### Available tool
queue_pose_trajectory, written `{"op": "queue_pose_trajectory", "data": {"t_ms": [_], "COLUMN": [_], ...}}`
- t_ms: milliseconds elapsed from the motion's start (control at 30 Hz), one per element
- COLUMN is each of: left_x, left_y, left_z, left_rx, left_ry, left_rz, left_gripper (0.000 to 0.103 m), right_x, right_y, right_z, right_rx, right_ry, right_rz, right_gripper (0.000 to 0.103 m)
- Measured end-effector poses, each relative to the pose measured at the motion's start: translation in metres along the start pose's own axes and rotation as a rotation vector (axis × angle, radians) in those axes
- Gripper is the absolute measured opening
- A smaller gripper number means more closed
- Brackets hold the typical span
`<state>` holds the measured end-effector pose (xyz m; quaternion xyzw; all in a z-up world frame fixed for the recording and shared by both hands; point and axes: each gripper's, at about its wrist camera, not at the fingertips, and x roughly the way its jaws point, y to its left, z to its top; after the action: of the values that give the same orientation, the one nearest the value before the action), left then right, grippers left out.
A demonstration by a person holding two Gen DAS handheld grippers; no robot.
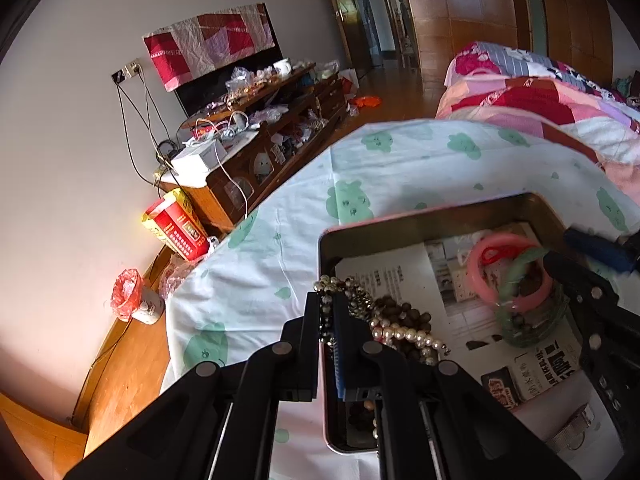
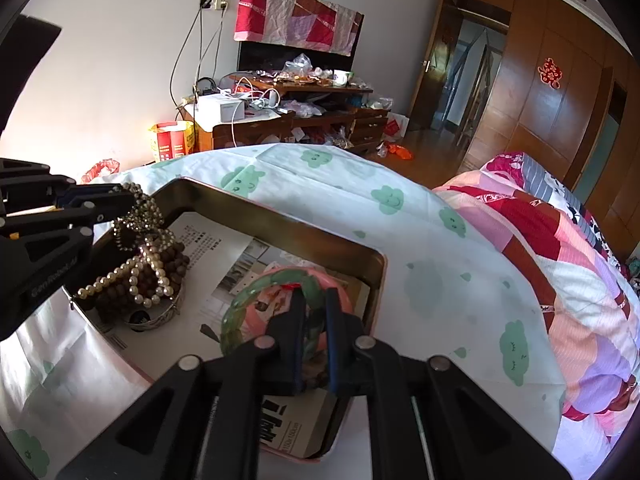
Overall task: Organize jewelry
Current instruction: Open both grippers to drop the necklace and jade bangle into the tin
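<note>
A metal tin tray (image 1: pixel 440 216) lined with newspaper lies on the bed. My left gripper (image 1: pixel 330 312) is shut on a silver bead chain (image 1: pixel 340 284) at the tray's left rim, above a heap of pearl (image 1: pixel 404 334) and dark wooden bead strands (image 1: pixel 408 314). In the right wrist view the left gripper (image 2: pixel 116 200) holds the chain (image 2: pixel 140 208) over the heap (image 2: pixel 152 276). My right gripper (image 2: pixel 314 300) is shut on a green jade bangle (image 2: pixel 248 300), which stands tilted over a pink bangle (image 2: pixel 340 292). Both bangles show in the left wrist view (image 1: pixel 516 272).
The tray sits on a white sheet with green prints (image 2: pixel 360 200). A patchwork quilt (image 2: pixel 580 260) lies to the right. A cluttered wooden TV cabinet (image 2: pixel 288 112) stands by the far wall. A watch band (image 1: pixel 572 428) lies by the tray's near corner.
</note>
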<state>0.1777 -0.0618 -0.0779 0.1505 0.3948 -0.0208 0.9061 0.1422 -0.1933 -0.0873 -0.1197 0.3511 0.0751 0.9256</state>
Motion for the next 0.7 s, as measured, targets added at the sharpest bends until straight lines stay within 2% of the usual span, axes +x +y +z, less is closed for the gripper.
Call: {"op": "queue_pose_trajectory", "data": {"t_ms": [33,67,100,133,200,267,367,700], "left_x": [0.001,0.001,0.001,-0.001,-0.009,-0.016,-0.025,-0.064], "left_y": [-0.001,-0.001,-0.002,-0.003,-0.004,-0.005,-0.005,-0.020], "left_z": [-0.001,-0.003,-0.004,-0.006,-0.009,-0.011,-0.014,-0.046], "left_rx": [-0.001,-0.002,-0.002,-0.003,-0.001,0.002,-0.014,-0.053], "left_ry": [0.007,0.013,0.014,0.008,-0.037,-0.050,-0.048,-0.067], "left_rz": [0.017,0.036,0.046,0.060,0.112,0.104,0.094,0.043], "left_gripper": [0.009,0.014,0.035,0.064,0.085,0.085,0.085,0.085], "right_x": [-0.001,-0.003,-0.005,-0.007,-0.010,-0.011,-0.013,-0.025], "right_y": [-0.001,-0.003,-0.003,-0.004,-0.004,-0.005,-0.006,-0.015], "right_z": [0.000,-0.001,-0.001,-0.001,-0.001,-0.003,-0.007,-0.023], "right_rx": [0.003,0.013,0.017,0.020,0.024,0.031,0.046,0.095], "right_ry": [-0.005,-0.014,-0.019,-0.027,-0.035,-0.027,-0.029,-0.020], "right_rz": [-0.001,0.000,-0.004,-0.014,-0.024,-0.034,-0.039,-0.071], "right_gripper": [0.029,0.040,0.050,0.053,0.055,0.055,0.062,0.069]}}
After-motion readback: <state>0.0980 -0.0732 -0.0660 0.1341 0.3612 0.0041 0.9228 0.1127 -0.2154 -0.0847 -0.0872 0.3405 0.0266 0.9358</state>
